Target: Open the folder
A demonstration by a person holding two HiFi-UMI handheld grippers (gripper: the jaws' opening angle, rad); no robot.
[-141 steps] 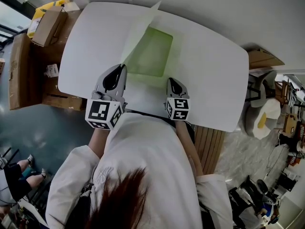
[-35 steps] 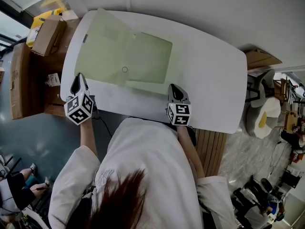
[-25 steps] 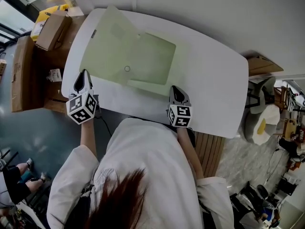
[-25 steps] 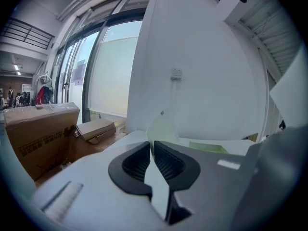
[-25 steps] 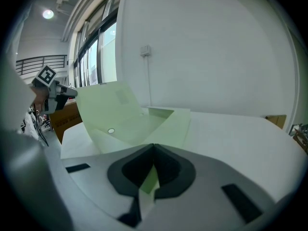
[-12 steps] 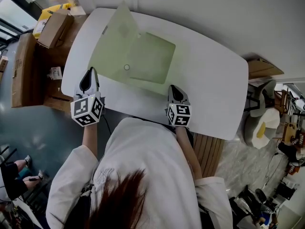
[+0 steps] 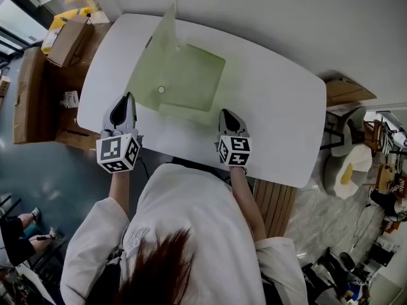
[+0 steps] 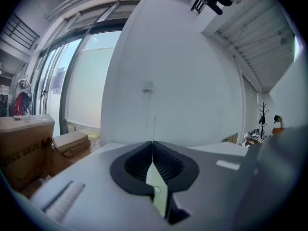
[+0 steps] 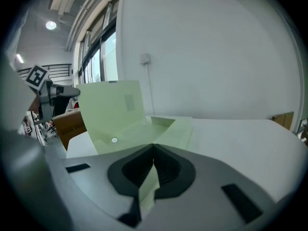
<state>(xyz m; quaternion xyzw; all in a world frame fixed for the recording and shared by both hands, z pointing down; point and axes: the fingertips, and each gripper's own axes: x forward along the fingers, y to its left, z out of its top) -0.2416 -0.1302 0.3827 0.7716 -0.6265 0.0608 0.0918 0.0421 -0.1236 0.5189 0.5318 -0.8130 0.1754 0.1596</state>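
Both grippers hold the open green folder on the white table.

Nearest, the person's head and white sleeves hide the near table (image 7: 280, 107) edge. The left gripper (image 7: 126, 97) has just closed further, and its jaws are pressed together on the near free corner of the cover (image 7: 156, 56), seen edge-on between them. The right gripper (image 7: 227, 112) has its jaws clamped on the near edge of the folder (image 7: 191, 75), on the flat half. The cover stands tilted up at the left, and a small round circle (image 7: 161, 89) shows on its inner face. Only pale green faces show inside. The cover's far corner rises before the wall (image 7: 286, 18). To the right there is wide bare table. Cardboard boxes (image 7: 63, 40) stand past the left edge, and what they hold does not show.
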